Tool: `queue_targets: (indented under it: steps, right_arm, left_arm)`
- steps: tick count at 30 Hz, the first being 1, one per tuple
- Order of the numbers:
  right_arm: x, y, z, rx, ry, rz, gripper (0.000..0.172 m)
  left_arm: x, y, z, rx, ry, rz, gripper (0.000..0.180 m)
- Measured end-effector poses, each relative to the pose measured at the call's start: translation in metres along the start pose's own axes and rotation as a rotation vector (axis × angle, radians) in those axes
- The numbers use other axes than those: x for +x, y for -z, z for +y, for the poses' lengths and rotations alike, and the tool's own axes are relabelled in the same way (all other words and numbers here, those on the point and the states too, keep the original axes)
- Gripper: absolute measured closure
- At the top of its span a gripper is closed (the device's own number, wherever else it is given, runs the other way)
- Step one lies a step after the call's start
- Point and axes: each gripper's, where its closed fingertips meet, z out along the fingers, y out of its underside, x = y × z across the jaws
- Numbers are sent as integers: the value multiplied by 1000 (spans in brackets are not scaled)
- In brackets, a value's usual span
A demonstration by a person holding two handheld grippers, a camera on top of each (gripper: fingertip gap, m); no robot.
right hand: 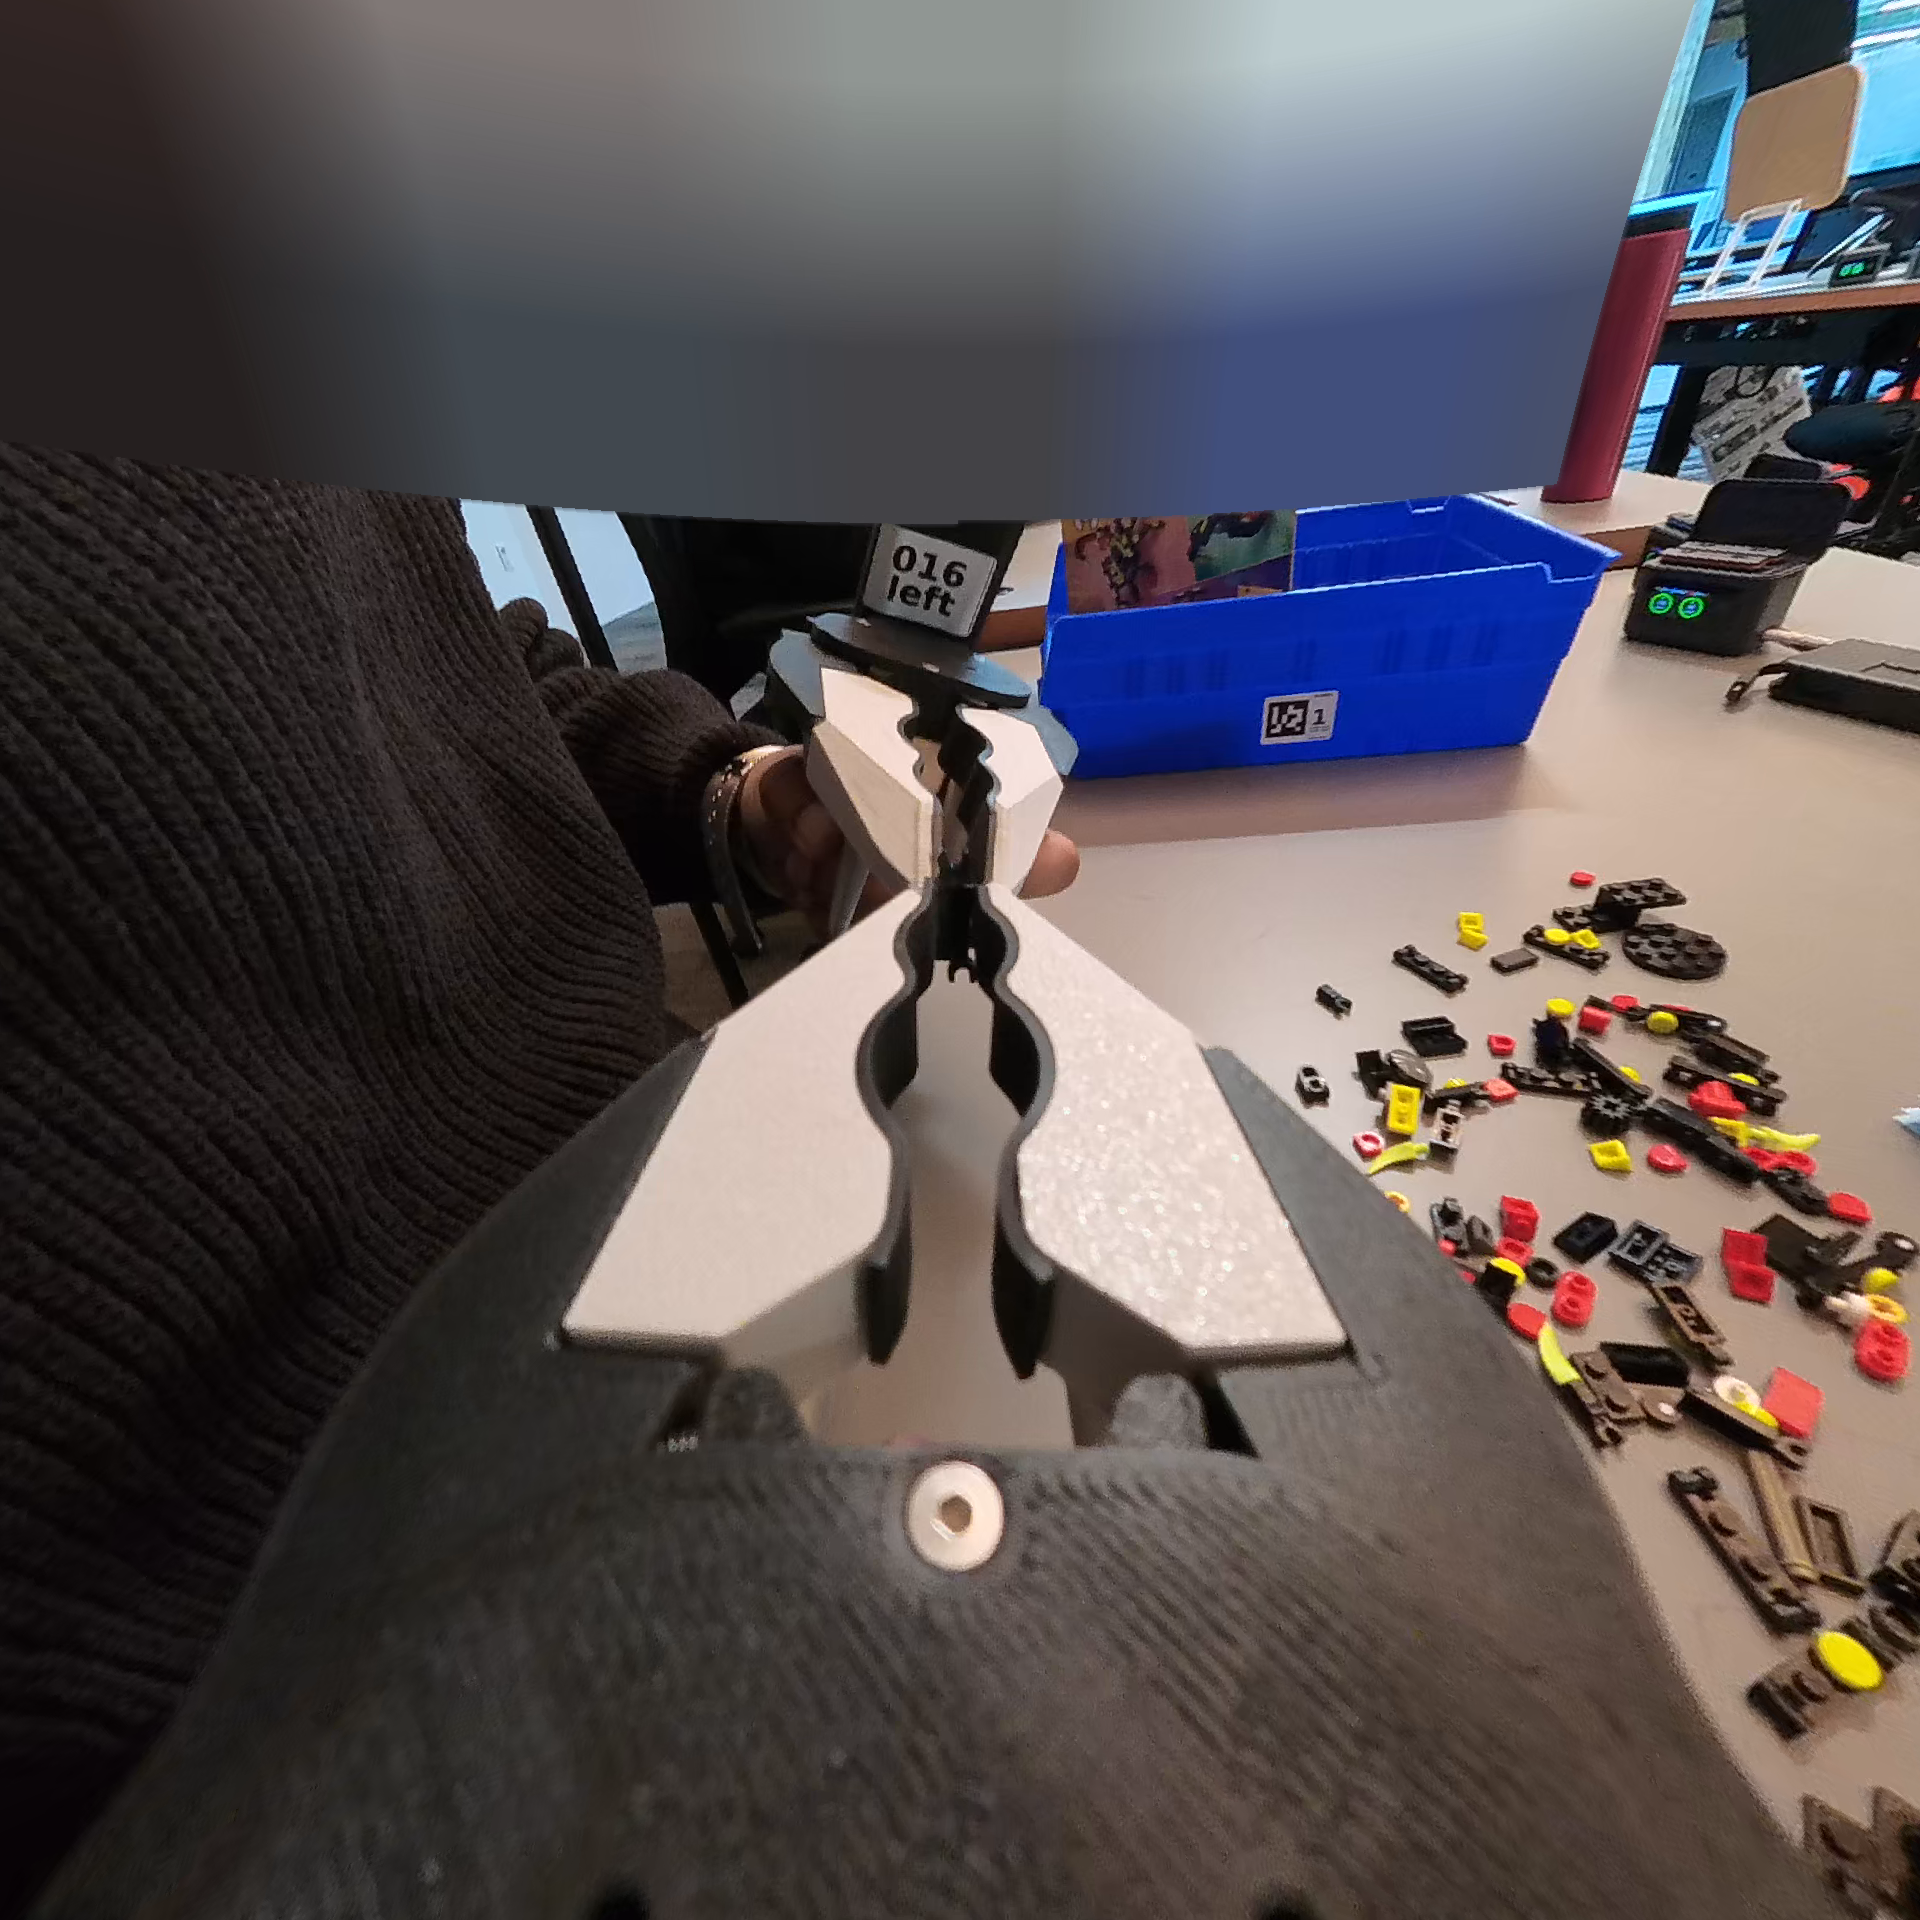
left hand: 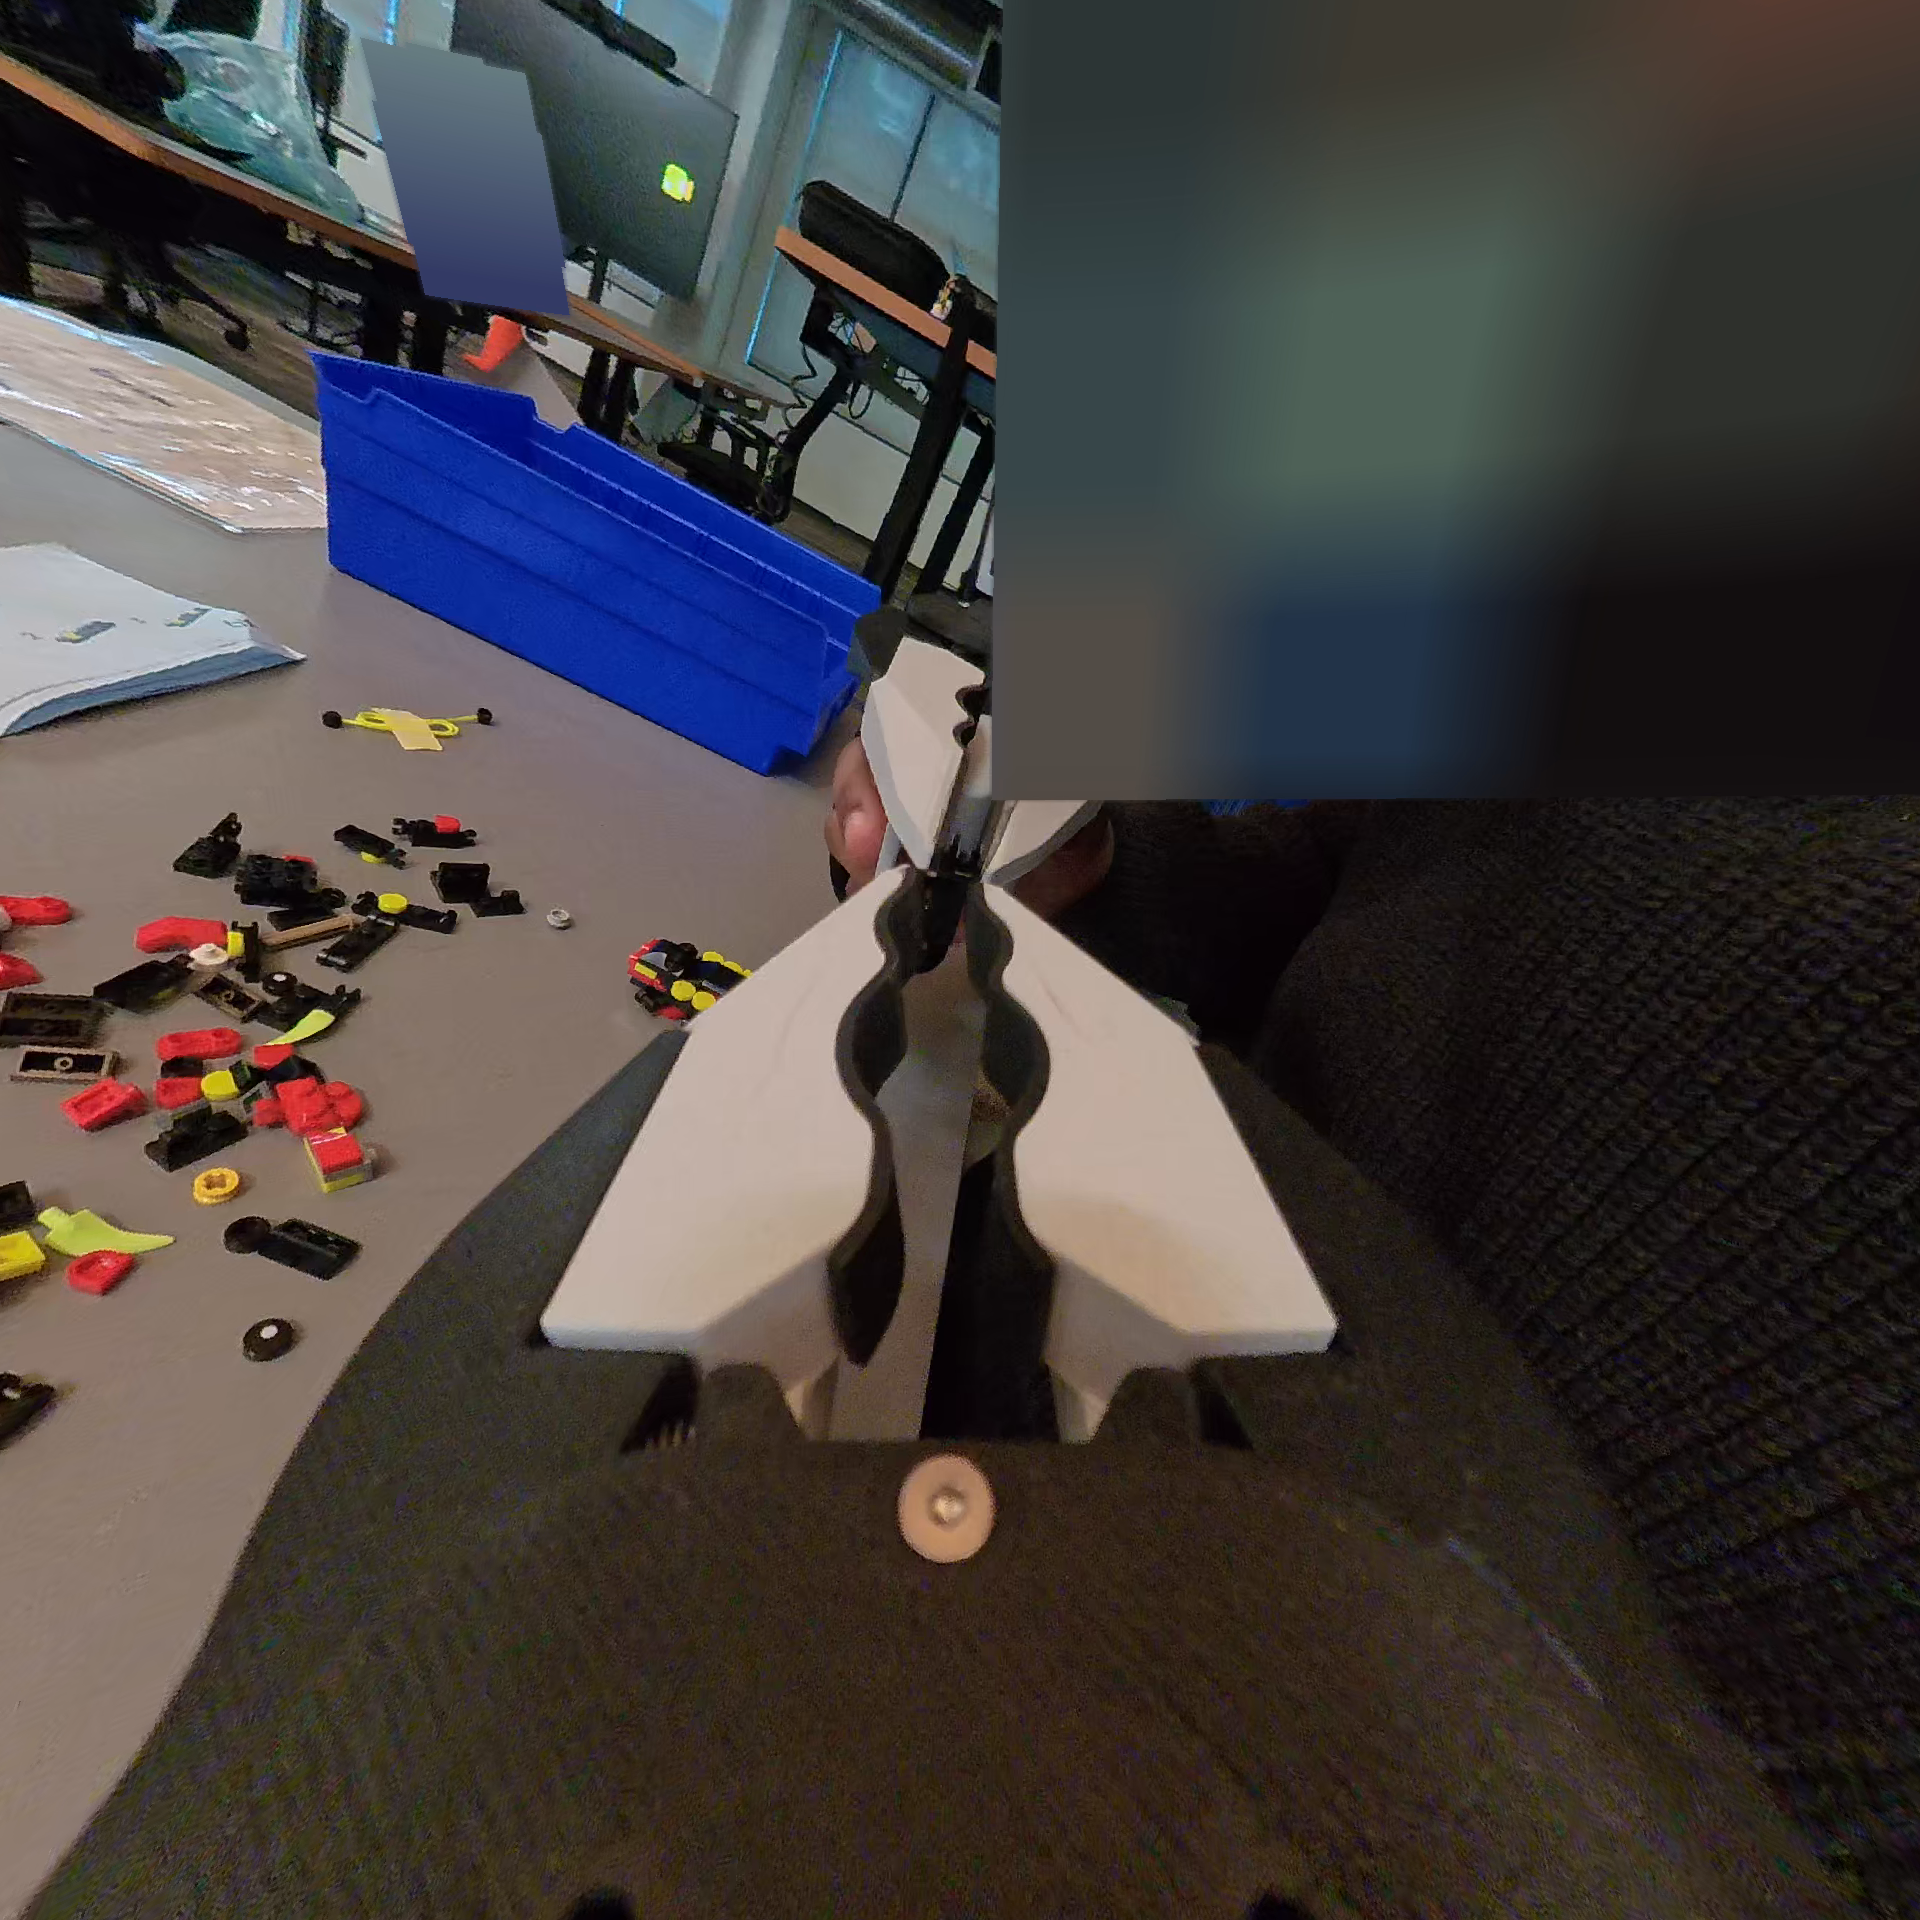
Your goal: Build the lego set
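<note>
My two grippers meet tip to tip above the grey table. In the left wrist view my left gripper is shut on a small black brick piece that runs back between its pads. My right gripper comes in from above and pinches the same black piece at its far end. In the right wrist view my right gripper is shut on the black piece, and the left gripper grips it from the far side. I cannot tell whether it is one piece or two joined.
A blue bin stands at the back, also in the right wrist view. Loose black, red and yellow bricks lie scattered. A small partly built model, booklets and a person's dark sleeve are close by. Only a small space, under 4 cm, lies between the two pairs of fingers.
</note>
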Motion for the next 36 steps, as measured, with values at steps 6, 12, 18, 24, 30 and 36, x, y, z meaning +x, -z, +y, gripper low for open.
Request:
queue_targets:
  steps: [6, 12, 18, 24, 30, 36]
  right_arm:
    - [-2, 0, 5, -28, 0, -18, 167]
    - [-2, 2, 10, -69, -15, -32, 168]
    - [-3, 2, 14, -117, 19, -27, 169]
    - [-4, 2, 13, -110, -1, -45, 170]
    - [-5, 1, 8, -60, -25, -57, 169]
    - [6, 4, 7, -30, -14, -11, 172]
  left_arm:
    - [0, 0, 5, -39, -17, 2, 176]
    - [-1, -1, 10, -72, -47, -18, 176]
    - [-2, -2, 14, -92, -45, -13, 176]
    - [0, -2, 14, -89, -49, -11, 176]
    - [3, 0, 9, -71, -35, 13, 176]
    - [-9, 4, 11, -89, -13, -39, 175]
